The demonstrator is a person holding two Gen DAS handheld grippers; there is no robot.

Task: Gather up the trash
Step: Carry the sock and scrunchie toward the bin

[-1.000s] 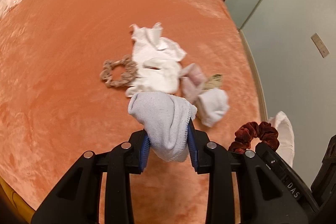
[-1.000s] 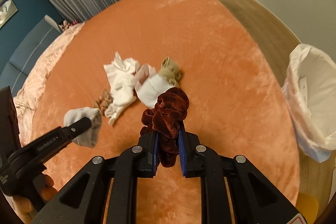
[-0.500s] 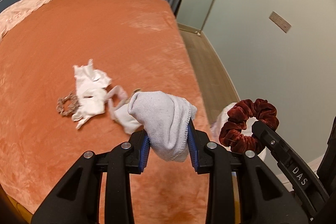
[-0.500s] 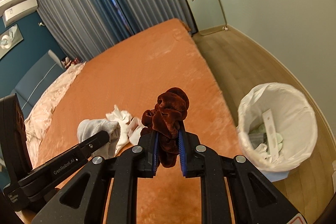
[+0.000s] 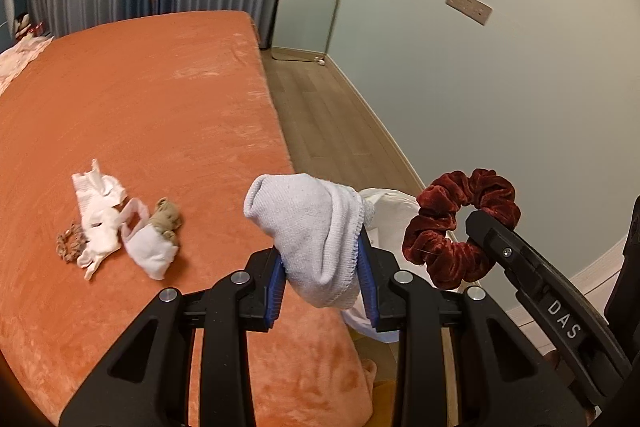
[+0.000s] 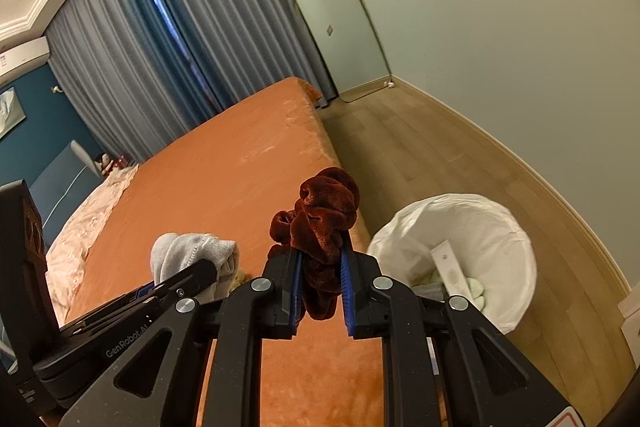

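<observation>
My left gripper (image 5: pixel 322 267) is shut on a pale grey sock (image 5: pixel 308 227), held up over the near edge of the orange bed (image 5: pixel 160 107). My right gripper (image 6: pixel 320 267) is shut on a dark red velvet scrunchie (image 6: pixel 324 223), which also shows at the right of the left wrist view as the scrunchie (image 5: pixel 460 223). Below and to the right stands a bin lined with a white bag (image 6: pixel 472 239), holding a white strip and some scraps. Left on the bed lies a pile of white socks (image 5: pixel 104 223), a tan sock (image 5: pixel 166 219) and a beige scrunchie (image 5: pixel 70 245).
A wooden floor (image 6: pixel 440 155) runs between the bed and the pale wall. A tall mirror (image 6: pixel 340 23) leans in the far corner beside grey-blue curtains (image 6: pixel 160 59). A pink cover (image 6: pixel 80 227) lies along the bed's far left side.
Both grippers have risen and swung right, away from the pile on the bed and towards the bin, each keeping its hold. The pile has slid left in the left wrist view.
</observation>
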